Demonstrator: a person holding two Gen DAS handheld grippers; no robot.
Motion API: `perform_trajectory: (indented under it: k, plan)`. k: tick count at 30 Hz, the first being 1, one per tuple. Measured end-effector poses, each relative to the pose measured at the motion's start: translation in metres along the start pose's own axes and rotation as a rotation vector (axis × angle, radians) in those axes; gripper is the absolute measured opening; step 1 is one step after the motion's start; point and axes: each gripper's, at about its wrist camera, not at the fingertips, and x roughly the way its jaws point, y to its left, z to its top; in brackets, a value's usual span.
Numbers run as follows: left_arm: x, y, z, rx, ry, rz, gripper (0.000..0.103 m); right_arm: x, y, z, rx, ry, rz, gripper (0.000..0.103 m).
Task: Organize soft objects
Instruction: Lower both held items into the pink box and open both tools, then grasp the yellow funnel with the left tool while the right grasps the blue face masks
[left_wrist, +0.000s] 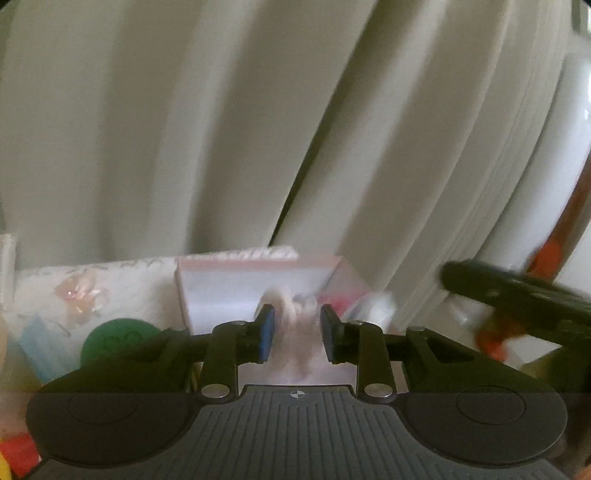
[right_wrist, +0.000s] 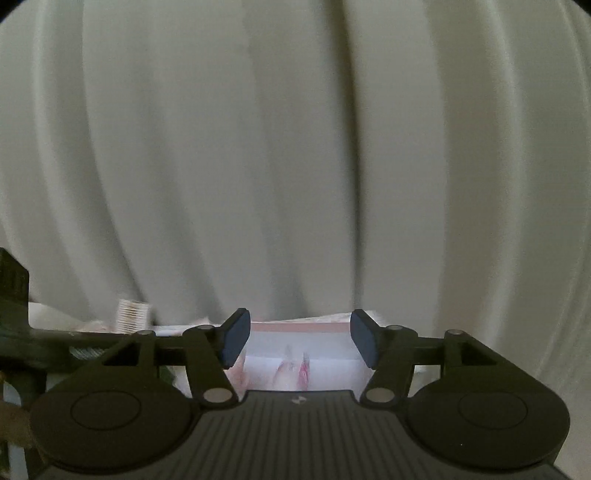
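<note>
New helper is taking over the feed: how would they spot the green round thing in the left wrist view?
Start at the pale curtain filling the background, then drop to the pink-rimmed box beneath it. The green ball sits just left of that box, beside the left gripper. It is the only solid dark green, round item among pale, pastel things.

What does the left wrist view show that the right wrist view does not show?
Only the left wrist view shows a green ball, an orange object and the left tongs around a blurred pale soft item. Only the right wrist view shows a small ribbed white object and the open, empty right tongs. Both show the pale curtain and the pink-rimmed box.
</note>
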Motion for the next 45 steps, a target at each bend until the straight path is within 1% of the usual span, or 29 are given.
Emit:
perform_trajectory:
  k: [1,3,6,8,10,11,14,17,20,22,26,27,29,34,37,39,41,42,44,45]
  plan:
    - [0.0,0.003,-0.004,-0.002,-0.003,-0.015,0.03,-0.001,-0.003,-0.006,-0.005,0.002,-0.002,0.062]
    - [-0.001,0.014,-0.006,-0.031,-0.004,-0.051,0.03,-0.004,-0.008,-0.021,-0.013,0.005,-0.016,0.068]
    - [-0.006,0.025,-0.005,-0.066,-0.016,-0.07,0.03,-0.005,-0.004,-0.04,-0.051,0.021,-0.04,0.068]
    - [-0.021,0.032,-0.006,-0.085,-0.048,-0.064,0.03,-0.005,0.007,-0.052,-0.08,0.028,-0.035,0.069]
    - [-0.047,0.04,-0.01,-0.092,-0.088,-0.065,0.03,-0.007,0.026,-0.061,-0.104,0.037,-0.013,0.071]
    - [-0.061,0.043,-0.011,-0.082,-0.107,-0.056,0.03,-0.007,0.032,-0.065,-0.113,0.042,0.003,0.074]
    - [-0.106,0.062,-0.023,-0.029,-0.166,0.024,0.03,-0.006,0.049,-0.073,-0.15,0.051,0.047,0.08]
    - [-0.152,0.088,-0.041,-0.014,-0.203,0.127,0.03,-0.006,0.07,-0.09,-0.206,0.075,0.071,0.081]
    - [-0.185,0.11,-0.06,-0.022,-0.204,0.186,0.03,-0.005,0.092,-0.105,-0.259,0.107,0.113,0.081]
    - [-0.196,0.12,-0.073,-0.012,-0.179,0.208,0.03,-0.007,0.106,-0.112,-0.286,0.122,0.129,0.081]
    - [-0.2,0.127,-0.096,0.05,-0.136,0.252,0.03,-0.009,0.122,-0.125,-0.308,0.162,0.154,0.081]
    - [-0.206,0.125,-0.099,0.058,-0.124,0.261,0.03,-0.008,0.125,-0.128,-0.311,0.17,0.158,0.081]
    - [-0.197,0.127,-0.105,0.074,-0.088,0.279,0.03,-0.006,0.131,-0.135,-0.317,0.189,0.162,0.081]
    - [-0.184,0.134,-0.118,0.087,-0.067,0.391,0.03,-0.005,0.143,-0.148,-0.363,0.211,0.16,0.081]
    - [-0.172,0.137,-0.12,0.088,-0.021,0.398,0.03,-0.007,0.148,-0.153,-0.4,0.216,0.164,0.081]
    - [-0.162,0.137,-0.122,0.09,0.0,0.407,0.033,-0.007,0.15,-0.155,-0.415,0.219,0.169,0.081]
    - [-0.153,0.14,-0.12,0.072,0.004,0.422,0.034,-0.006,0.151,-0.156,-0.415,0.224,0.174,0.081]
    - [-0.151,0.141,-0.12,0.061,0.001,0.429,0.036,-0.005,0.151,-0.156,-0.411,0.229,0.176,0.081]
    - [-0.145,0.143,-0.118,0.038,-0.012,0.436,0.039,-0.003,0.153,-0.156,-0.406,0.234,0.178,0.081]
    - [-0.144,0.144,-0.118,0.03,-0.021,0.437,0.039,-0.003,0.154,-0.155,-0.406,0.233,0.179,0.081]
